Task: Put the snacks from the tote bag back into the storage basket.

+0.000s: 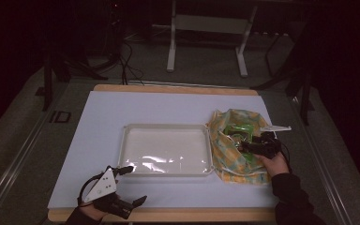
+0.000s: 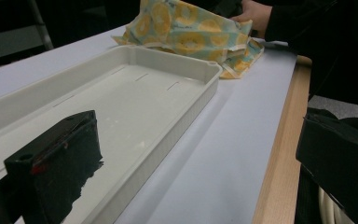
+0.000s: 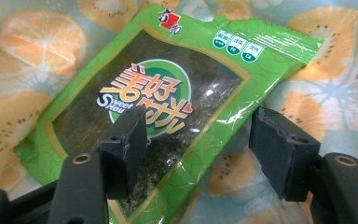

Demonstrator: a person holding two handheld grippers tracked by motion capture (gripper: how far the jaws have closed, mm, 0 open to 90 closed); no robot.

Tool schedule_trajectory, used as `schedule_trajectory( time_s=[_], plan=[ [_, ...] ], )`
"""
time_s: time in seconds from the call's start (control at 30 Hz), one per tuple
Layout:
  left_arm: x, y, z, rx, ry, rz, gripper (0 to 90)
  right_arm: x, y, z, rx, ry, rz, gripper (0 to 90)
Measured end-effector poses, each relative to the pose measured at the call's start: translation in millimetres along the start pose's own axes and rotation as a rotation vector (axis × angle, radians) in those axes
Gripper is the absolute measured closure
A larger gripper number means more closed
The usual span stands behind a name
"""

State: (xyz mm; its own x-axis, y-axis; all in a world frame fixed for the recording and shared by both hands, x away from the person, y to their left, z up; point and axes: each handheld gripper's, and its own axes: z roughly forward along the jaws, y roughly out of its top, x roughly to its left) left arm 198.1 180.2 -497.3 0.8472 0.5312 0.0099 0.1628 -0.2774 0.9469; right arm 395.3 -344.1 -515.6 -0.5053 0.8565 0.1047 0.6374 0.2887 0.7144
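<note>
A green snack packet (image 3: 154, 107) is seen lying flat inside an opened cloth bag (image 1: 227, 129) printed with orange and kiwi slices, at the right side of the table (image 1: 122, 105). In the high view the packet (image 1: 238, 132) is glimpsed as a green patch in the bag's mouth. The right gripper (image 3: 198, 149) is held just above the packet, its jaws spread apart; one black pad (image 3: 128, 144) is seen over the packet's dark window and the other beyond its right edge, over the cloth. Nothing is pinched between them. In the high view the right gripper (image 1: 255, 145) is placed over the bag, with the hand (image 1: 275, 164) behind it.

Just left of the bag, touching its edge, a shallow white tray (image 1: 131, 133) is set on the white table cover. The left gripper (image 1: 131, 185) is held near the table's front edge, just in front of the tray's near left corner, its jaws wide apart with nothing between them.
</note>
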Motion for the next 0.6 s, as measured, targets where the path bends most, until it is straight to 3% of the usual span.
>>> schedule_trajectory(
  time_s=[0.13,0.3,0.47,0.6],
  plan=[
    [-0.1,0.0,0.2,0.001,0.000,0.002,0.4,1.4,-0.8,5.3,0.040,0.000,-0.020,39.1],
    [-0.4,0.3,-0.2,-0.001,0.001,0.007,0.4,3.3,-1.3,7.8,0.053,0.005,-0.021,45.6],
    [-0.6,0.4,-0.1,-0.003,0.000,0.006,0.4,0.2,0.8,8.9,0.084,0.048,0.025,56.0],
    [-0.4,0.4,0.0,-0.002,0.001,0.007,0.4,3.2,4.1,8.0,0.111,0.045,0.003,70.1]
  ],
)
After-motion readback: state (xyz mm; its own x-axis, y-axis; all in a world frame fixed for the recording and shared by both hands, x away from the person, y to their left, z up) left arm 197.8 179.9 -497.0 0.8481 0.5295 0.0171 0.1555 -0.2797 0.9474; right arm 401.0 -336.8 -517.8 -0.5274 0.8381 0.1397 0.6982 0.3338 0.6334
